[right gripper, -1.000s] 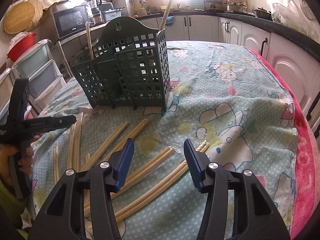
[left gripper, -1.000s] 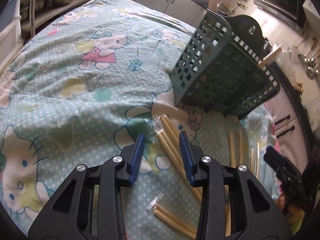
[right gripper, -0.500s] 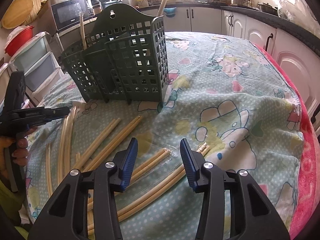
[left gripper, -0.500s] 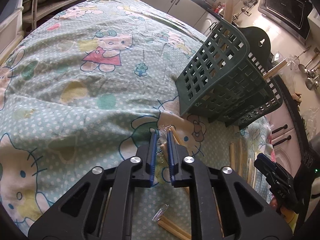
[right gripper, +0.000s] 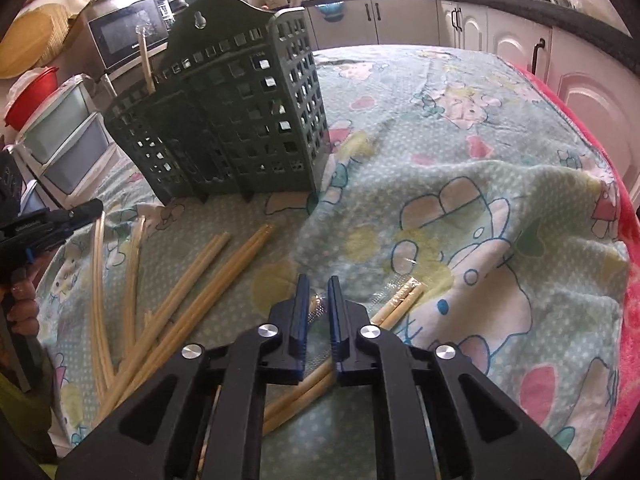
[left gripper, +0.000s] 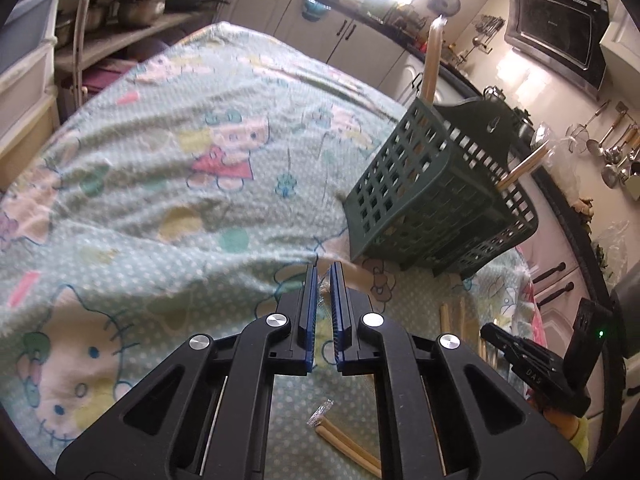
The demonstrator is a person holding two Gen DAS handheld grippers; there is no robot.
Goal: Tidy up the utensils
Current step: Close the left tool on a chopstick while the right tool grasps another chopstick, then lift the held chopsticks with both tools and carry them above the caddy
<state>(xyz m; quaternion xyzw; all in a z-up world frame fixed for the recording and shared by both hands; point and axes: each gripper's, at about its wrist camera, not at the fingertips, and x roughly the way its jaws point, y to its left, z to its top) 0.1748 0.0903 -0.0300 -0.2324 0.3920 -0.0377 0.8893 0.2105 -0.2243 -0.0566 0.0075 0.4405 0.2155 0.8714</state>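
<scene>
A dark green slotted utensil basket [left gripper: 420,200] [right gripper: 224,120] stands on the cartoon-print cloth with a few chopsticks [left gripper: 434,60] upright in it. My left gripper [left gripper: 324,268] is shut on a wrapped pair of chopsticks [left gripper: 325,294], held slightly above the cloth, short of the basket. My right gripper [right gripper: 318,280] is pointing down at the cloth. Its jaws are closing, and a clear-wrapped chopstick pair [right gripper: 316,310] is pinched between the pads. Loose bamboo chopsticks [right gripper: 192,280] lie fanned out to its left.
Another wrapped pair [right gripper: 404,300] lies just right of the right gripper, and one more [left gripper: 344,440] lies under the left. Thin pale sticks [right gripper: 96,280] lie near a person's hand [right gripper: 24,304]. A red blanket edge [right gripper: 624,280] borders the table at the right. Kitchen counters surround it.
Both grippers went from open to nearly shut around wrapped chopsticks. The left one then rose a little toward the basket. The right one sank onto its pair.
</scene>
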